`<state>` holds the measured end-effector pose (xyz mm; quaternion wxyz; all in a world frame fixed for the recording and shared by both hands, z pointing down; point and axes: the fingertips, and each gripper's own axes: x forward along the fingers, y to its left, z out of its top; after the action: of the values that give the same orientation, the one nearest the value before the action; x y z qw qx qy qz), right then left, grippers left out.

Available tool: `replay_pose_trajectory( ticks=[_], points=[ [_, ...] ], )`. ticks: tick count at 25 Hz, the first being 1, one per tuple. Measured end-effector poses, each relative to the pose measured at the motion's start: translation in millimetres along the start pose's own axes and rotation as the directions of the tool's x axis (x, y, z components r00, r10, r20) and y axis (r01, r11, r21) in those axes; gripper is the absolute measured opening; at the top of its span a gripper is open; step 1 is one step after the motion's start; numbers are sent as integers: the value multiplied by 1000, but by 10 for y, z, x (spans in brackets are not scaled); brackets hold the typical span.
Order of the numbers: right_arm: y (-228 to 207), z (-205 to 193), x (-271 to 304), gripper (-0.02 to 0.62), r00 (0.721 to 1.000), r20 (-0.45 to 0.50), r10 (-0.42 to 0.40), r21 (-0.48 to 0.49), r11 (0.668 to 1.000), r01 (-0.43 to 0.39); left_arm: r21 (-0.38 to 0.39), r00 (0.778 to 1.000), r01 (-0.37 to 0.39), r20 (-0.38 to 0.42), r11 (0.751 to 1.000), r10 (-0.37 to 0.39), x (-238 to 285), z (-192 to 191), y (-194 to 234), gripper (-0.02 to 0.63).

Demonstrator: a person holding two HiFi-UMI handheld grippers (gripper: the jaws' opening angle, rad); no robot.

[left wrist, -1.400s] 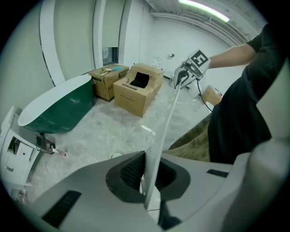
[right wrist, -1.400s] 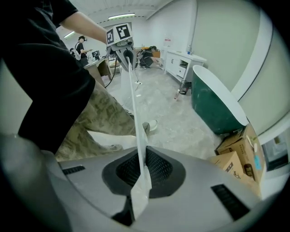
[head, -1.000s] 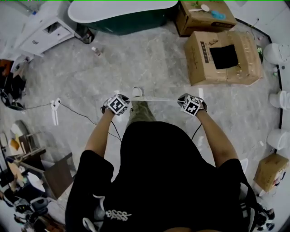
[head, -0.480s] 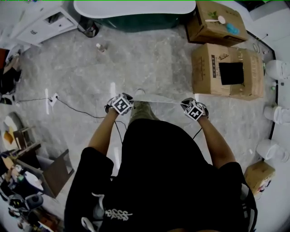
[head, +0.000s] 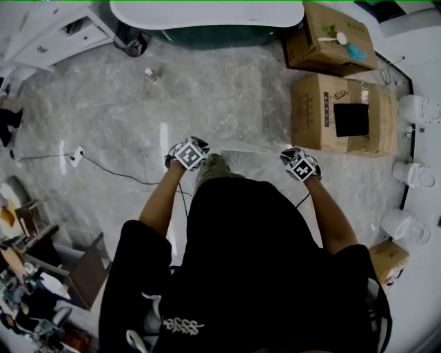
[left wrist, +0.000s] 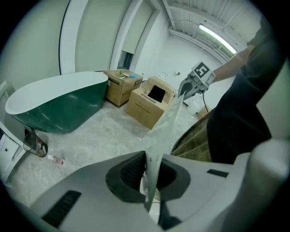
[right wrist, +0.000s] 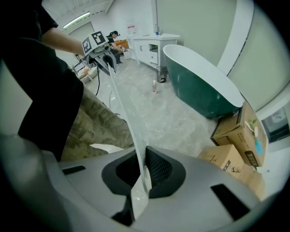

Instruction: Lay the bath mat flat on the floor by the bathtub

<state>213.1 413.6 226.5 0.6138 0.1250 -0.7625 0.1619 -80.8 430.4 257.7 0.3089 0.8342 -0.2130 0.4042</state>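
The bath mat (head: pixel 256 163) has a marble print much like the floor and hangs stretched between my two grippers, in front of the person's legs. My left gripper (head: pixel 189 153) is shut on one top corner, and the mat (left wrist: pixel 165 127) runs from its jaws (left wrist: pixel 149 174) across to the right gripper (left wrist: pixel 195 81). My right gripper (head: pixel 301 165) is shut on the other corner; the mat (right wrist: pixel 124 108) leaves its jaws (right wrist: pixel 141 174) toward the left gripper (right wrist: pixel 97 45). The green bathtub (head: pixel 207 21) with a white rim stands beyond, across open floor.
Two cardboard boxes (head: pixel 341 114) (head: pixel 331 38) stand right of the tub. A white cabinet (head: pixel 52 34) is at the tub's left, with a small bottle (head: pixel 148 72) on the floor nearby. A cable (head: pixel 103 172) crosses the floor at left. White fixtures (head: pixel 417 107) line the right wall.
Both grippers have travelled across the floor with the mat still stretched between them. The boxes now sit lower in the head view, level with the right gripper.
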Motion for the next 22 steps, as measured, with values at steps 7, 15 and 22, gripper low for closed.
replay_pose_trajectory(
  ticks=[7, 15, 22],
  points=[
    [-212, 426, -67, 28, 997, 22, -72, 45, 996, 71, 72, 999, -51, 12, 996, 50, -109, 84, 432, 26],
    [-483, 891, -230, 28, 984, 82, -161, 58, 986, 156, 51, 991, -131, 39, 990, 129, -322, 131, 616, 26],
    [-748, 1081, -228, 28, 979, 127, -161, 60, 986, 154, -9, 984, -173, 45, 985, 173, -321, 136, 697, 27]
  ],
)
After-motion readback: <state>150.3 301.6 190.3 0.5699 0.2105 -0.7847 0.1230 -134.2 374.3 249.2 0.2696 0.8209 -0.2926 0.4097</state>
